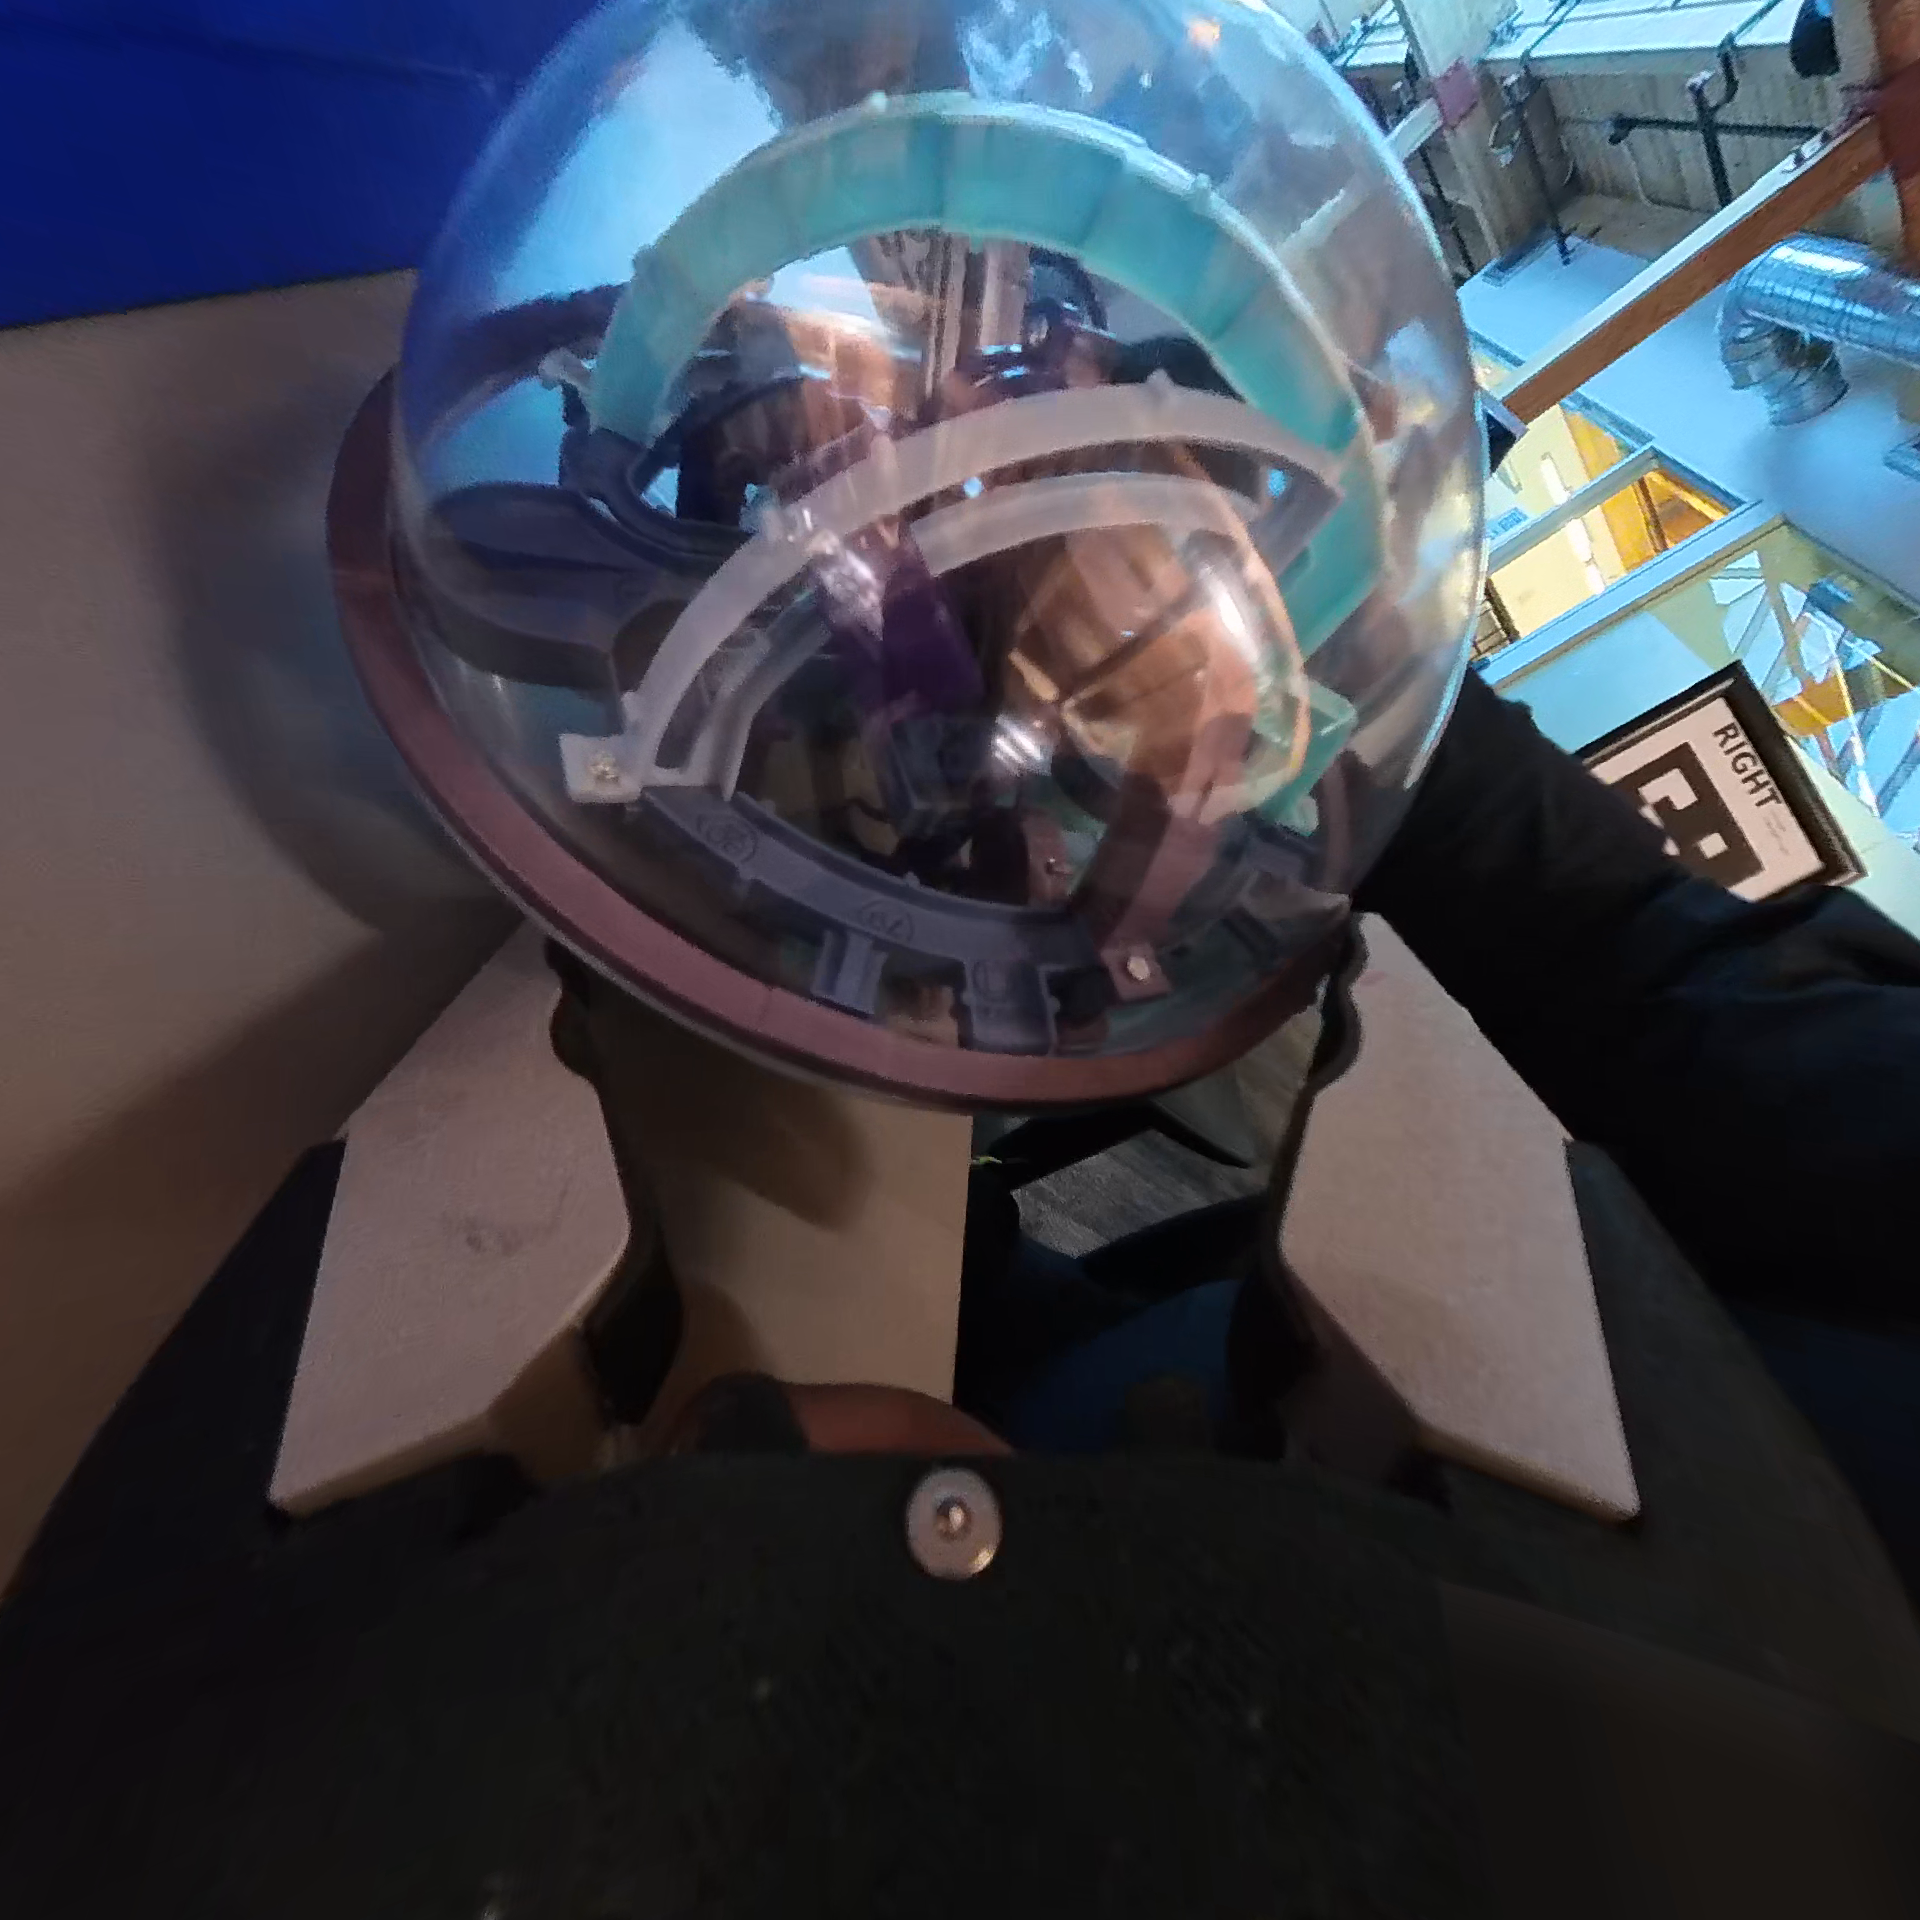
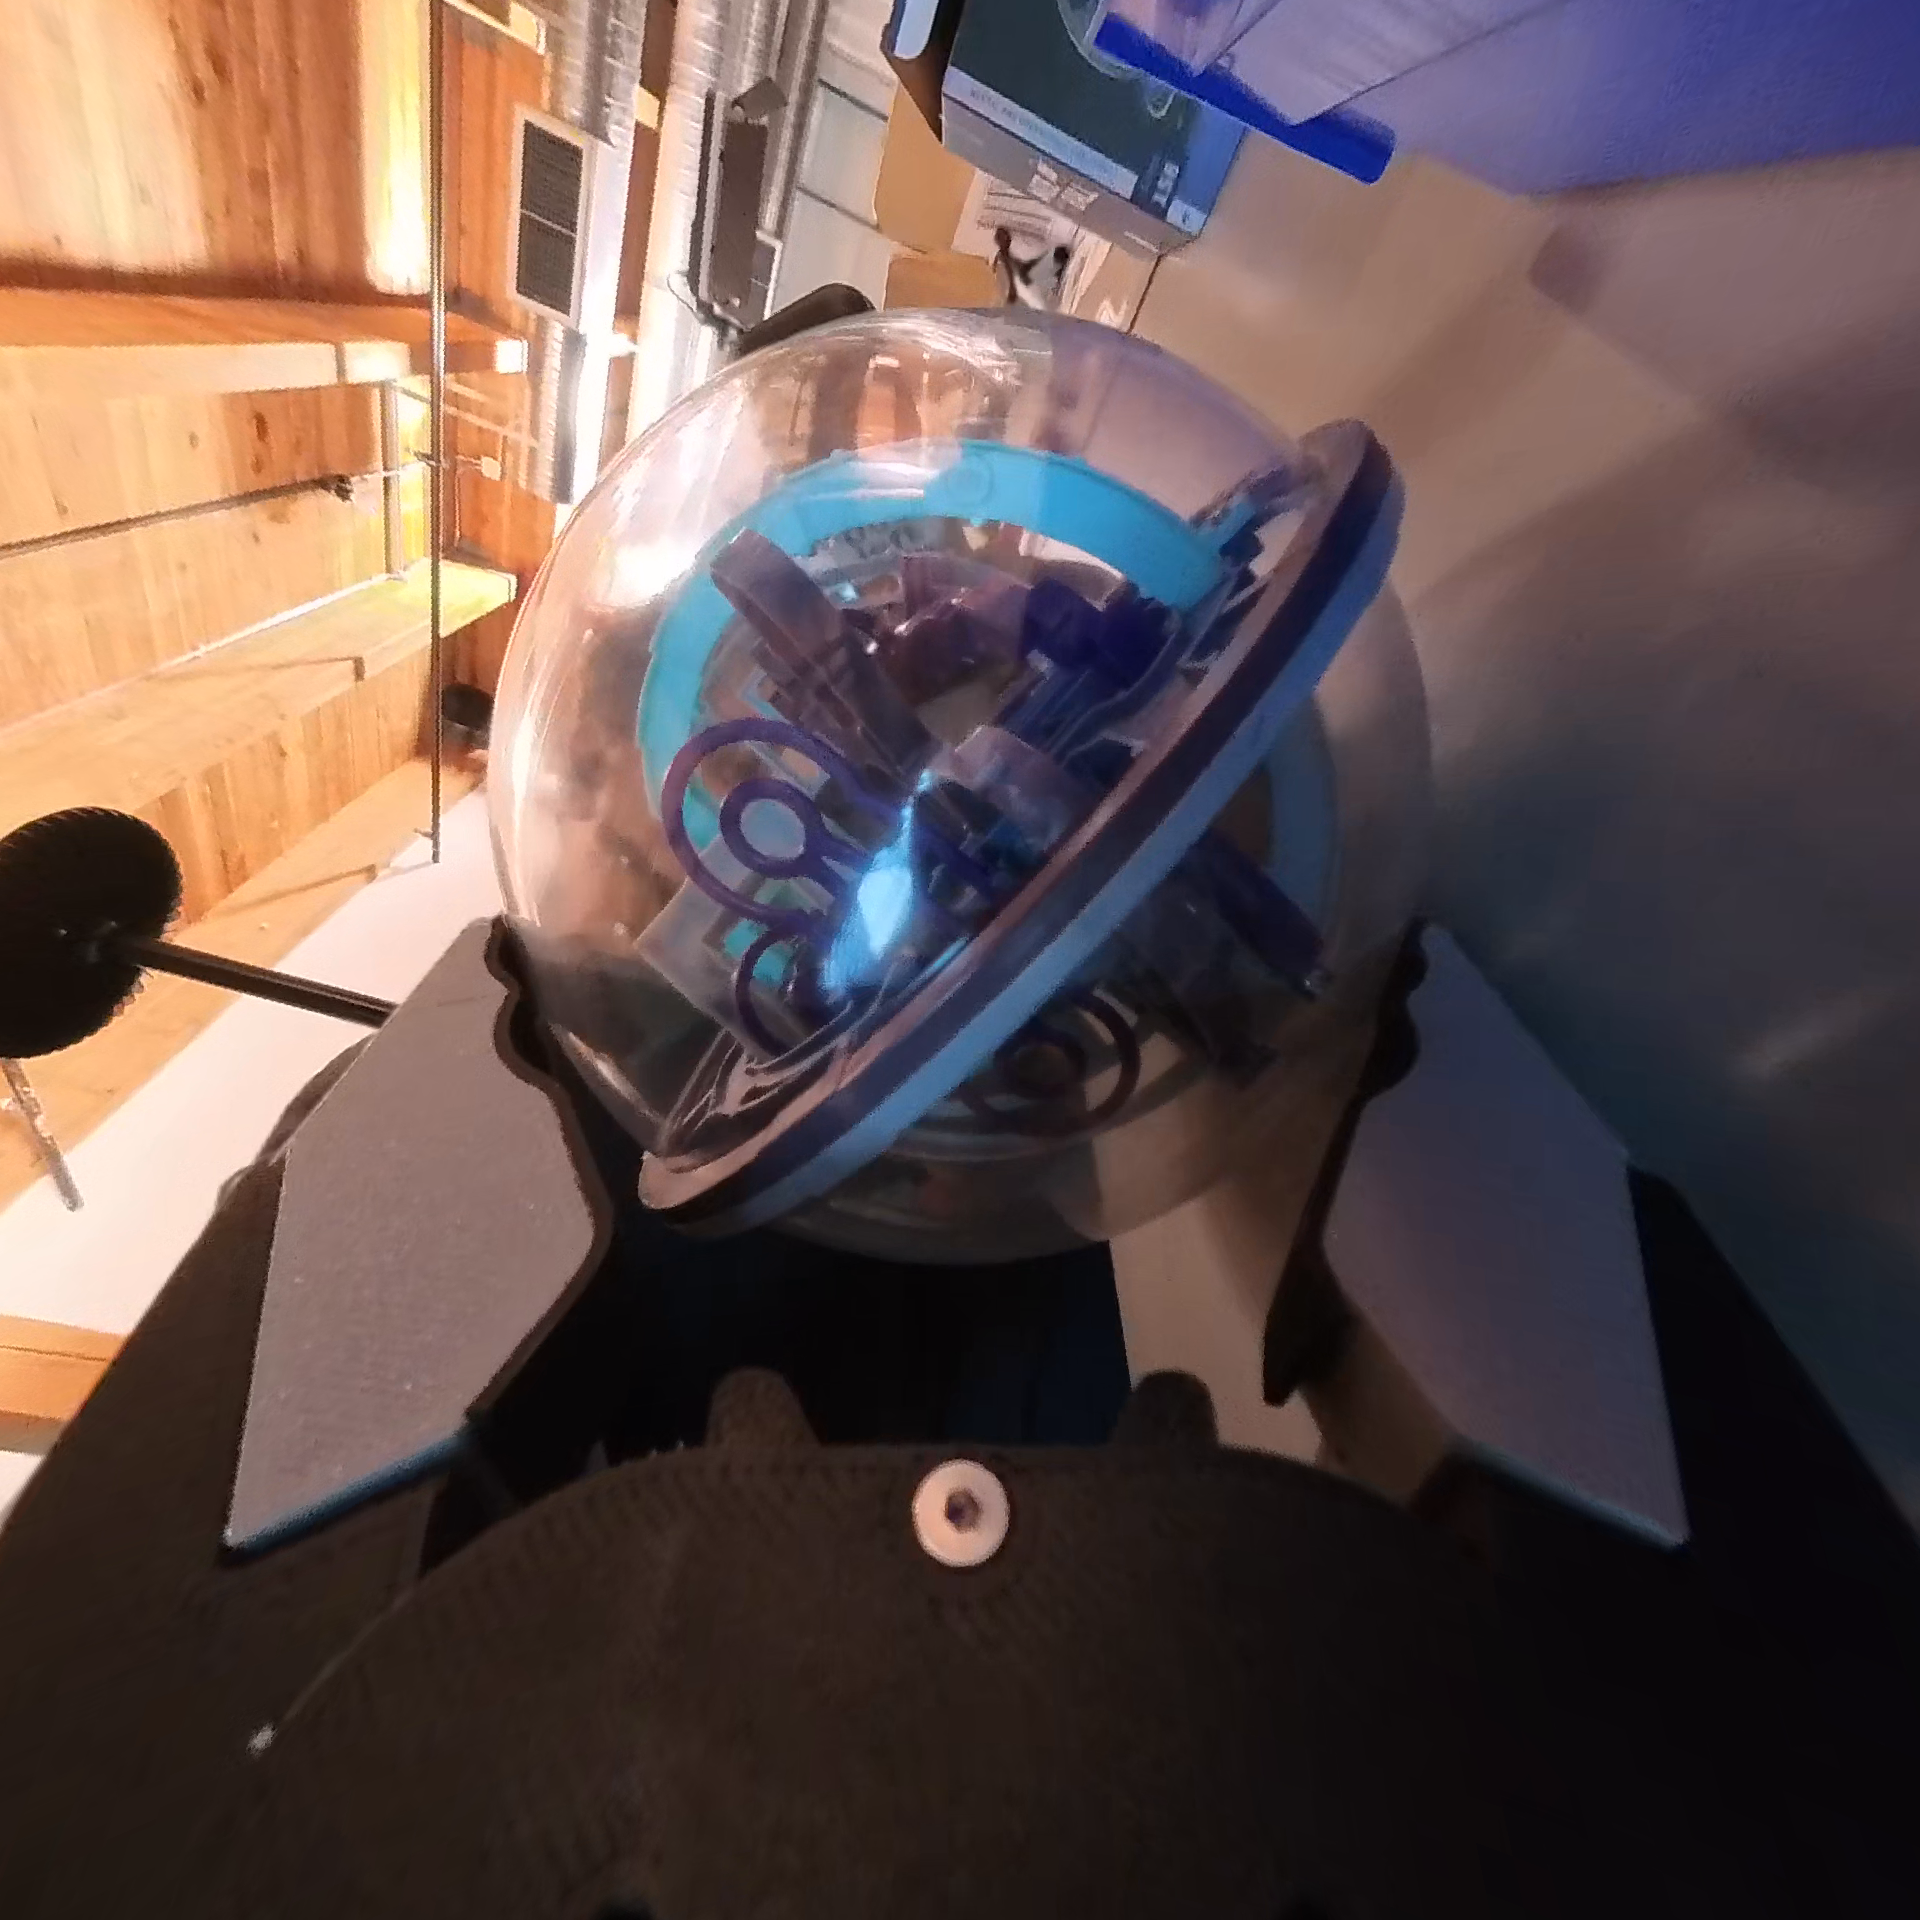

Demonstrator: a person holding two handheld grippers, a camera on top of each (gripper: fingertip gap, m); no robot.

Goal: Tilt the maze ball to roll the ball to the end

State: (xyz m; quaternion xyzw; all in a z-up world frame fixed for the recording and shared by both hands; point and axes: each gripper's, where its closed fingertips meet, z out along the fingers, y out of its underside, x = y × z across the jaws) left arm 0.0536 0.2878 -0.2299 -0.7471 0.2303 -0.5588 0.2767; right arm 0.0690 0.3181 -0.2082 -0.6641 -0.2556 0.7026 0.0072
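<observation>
The maze ball [image 1: 904, 582] is a clear plastic sphere with teal, grey and dark blue tracks inside and a dark rim round its middle. It fills the centre of the left wrist view, and my left gripper [image 1: 951, 987] is shut on its lower part, one finger on each side. In the right wrist view the maze ball [image 2: 935, 790] is tilted, with its rim running diagonally. My right gripper [image 2: 956, 997] is shut on it too. I cannot make out the small ball inside. Both views are strongly tilted.
The other gripper's black-and-white marker plate [image 1: 1725, 800] and a dark sleeve [image 1: 1558, 935] show at the right. A blue surface [image 1: 208, 156] lies upper left. A black round knob on a rod [image 2: 73, 925], a wooden wall [image 2: 208, 416] and boxes [image 2: 1091, 125] lie beyond.
</observation>
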